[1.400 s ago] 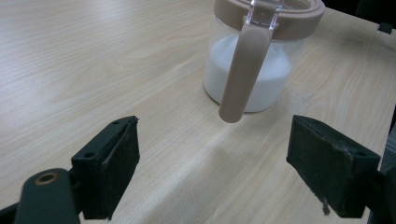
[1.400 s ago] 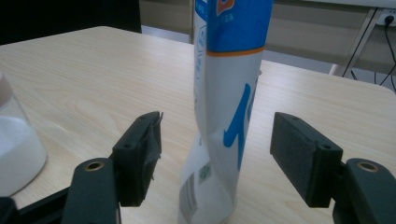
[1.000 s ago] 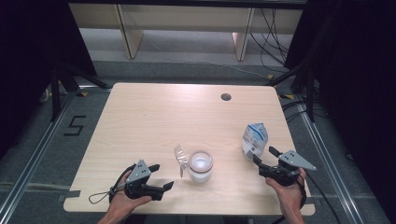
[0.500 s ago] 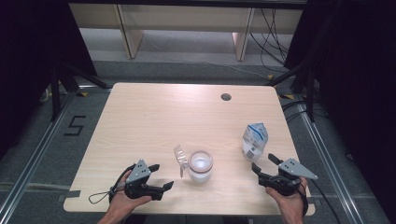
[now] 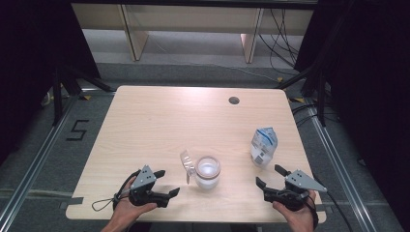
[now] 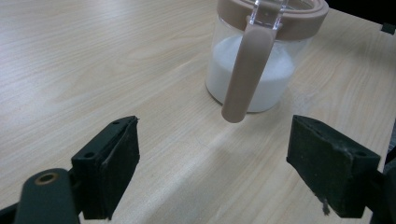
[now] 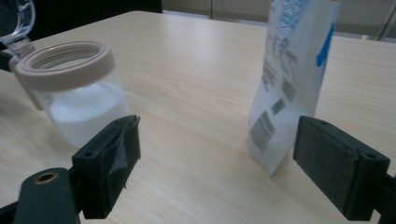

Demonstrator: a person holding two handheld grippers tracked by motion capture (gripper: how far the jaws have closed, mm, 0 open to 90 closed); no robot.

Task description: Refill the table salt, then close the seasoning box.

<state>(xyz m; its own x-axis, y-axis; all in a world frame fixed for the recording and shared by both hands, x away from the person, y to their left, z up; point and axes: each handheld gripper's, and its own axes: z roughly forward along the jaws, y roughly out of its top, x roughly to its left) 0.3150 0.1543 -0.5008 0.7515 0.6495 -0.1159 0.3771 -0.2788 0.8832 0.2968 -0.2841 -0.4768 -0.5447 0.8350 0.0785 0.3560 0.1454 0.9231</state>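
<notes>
A clear jar point(image 5: 207, 172) with a beige rim holds white powder and stands near the table's front edge; its clear lid point(image 5: 187, 162) is flipped up to the left. My left gripper point(image 5: 167, 182) lies open just left of the jar. In the left gripper view the jar point(image 6: 254, 70) and its beige latch strap stand ahead of the spread jaws point(image 6: 212, 172). A white and blue bag point(image 5: 264, 146) stands upright at the right. My right gripper point(image 5: 270, 176) is open below the bag; its jaws have just been opening, with nothing between them. The right gripper view shows the jar point(image 7: 79, 100) and the bag point(image 7: 292, 79) beyond the gripper point(image 7: 217, 168).
The wooden table point(image 5: 159, 121) has a round cable hole point(image 5: 234, 100) near its far edge. Dark curtains hang at both sides, and cables lie on the floor behind at the right.
My right gripper has drawn back from the bag toward the table's near edge, and its jaws stand wider. The bag stays upright. The left gripper has not moved.
</notes>
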